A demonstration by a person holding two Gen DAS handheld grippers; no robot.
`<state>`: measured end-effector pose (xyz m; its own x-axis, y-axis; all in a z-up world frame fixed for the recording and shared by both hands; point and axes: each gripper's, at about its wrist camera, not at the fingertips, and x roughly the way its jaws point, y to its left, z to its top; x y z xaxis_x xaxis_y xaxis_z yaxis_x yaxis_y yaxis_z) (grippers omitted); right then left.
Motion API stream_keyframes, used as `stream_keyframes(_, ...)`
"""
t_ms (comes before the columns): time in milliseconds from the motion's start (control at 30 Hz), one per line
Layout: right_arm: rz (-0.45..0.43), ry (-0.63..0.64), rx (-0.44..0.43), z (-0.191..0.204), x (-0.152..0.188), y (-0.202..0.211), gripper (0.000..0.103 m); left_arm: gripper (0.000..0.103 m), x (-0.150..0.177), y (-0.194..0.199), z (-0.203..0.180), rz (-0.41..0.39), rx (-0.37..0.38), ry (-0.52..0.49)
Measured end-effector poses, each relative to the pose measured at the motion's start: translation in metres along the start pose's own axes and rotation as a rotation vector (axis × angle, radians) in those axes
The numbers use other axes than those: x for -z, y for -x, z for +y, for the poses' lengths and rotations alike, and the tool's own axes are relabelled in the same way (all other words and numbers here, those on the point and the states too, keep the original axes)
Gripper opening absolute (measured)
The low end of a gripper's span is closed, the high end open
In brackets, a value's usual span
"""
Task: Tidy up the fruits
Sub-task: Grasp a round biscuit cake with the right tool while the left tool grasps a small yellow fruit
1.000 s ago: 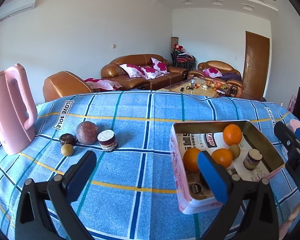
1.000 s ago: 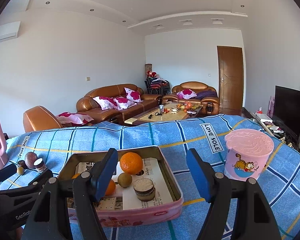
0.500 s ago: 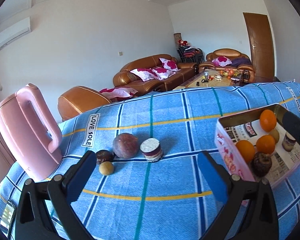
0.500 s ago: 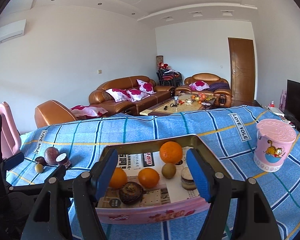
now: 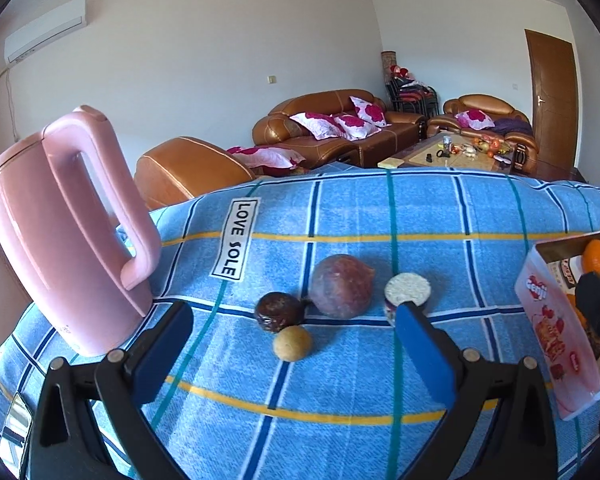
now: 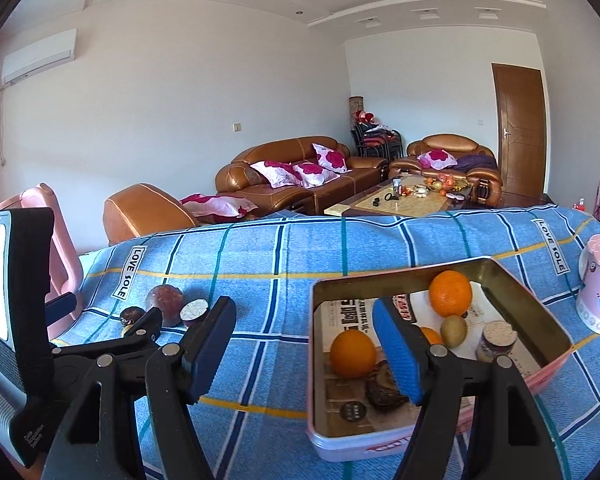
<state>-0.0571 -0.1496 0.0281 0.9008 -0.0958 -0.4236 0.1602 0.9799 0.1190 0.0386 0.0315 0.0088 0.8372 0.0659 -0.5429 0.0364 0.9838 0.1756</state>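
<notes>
blue checked cloth [image 5: 340, 208] first, then the pink tin [image 6: 548, 368] already holding oranges, then the loose fruit: a big reddish fruit [image 5: 341, 286] with small ones beside it. these lie straight ahead of the left gripper [image 5: 294, 354], clearly the nearer one, jaws released and empty. the right gripper [image 6: 304, 354], also spread and empty, faces the tin.

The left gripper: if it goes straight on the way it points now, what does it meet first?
Probably the small tan fruit: it lies nearest between the open fingers of the left gripper, with the dark fruit and big reddish fruit just behind. Depth is uncertain.
</notes>
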Motion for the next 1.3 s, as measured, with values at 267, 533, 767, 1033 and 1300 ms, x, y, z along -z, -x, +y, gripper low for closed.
stream_keyframes(267,0.140,0.053,-0.083,0.036,-0.001,-0.043,0.072,0.103,-0.001,-0.030,0.051,0.099,-0.147,0.071)
stream_keyframes(533,0.324,0.156,-0.139,0.076,0.002,-0.098,0.072,0.103,0.004,-0.040,0.089,0.166,-0.163,0.170)
stream_keyframes(767,0.401,0.203,-0.126,0.096,0.003,-0.130,0.061,0.103,0.005,-0.041,0.092,0.190,-0.083,0.184)
stream_keyframes(1033,0.457,0.159,-0.147,0.086,0.006,-0.135,0.037,0.103,0.005,-0.041,0.065,0.195,0.003,0.093)
stream_keyframes(1300,0.379,0.101,-0.129,0.068,0.008,-0.100,0.037,0.090,0.004,-0.047,0.045,0.228,0.150,0.063)
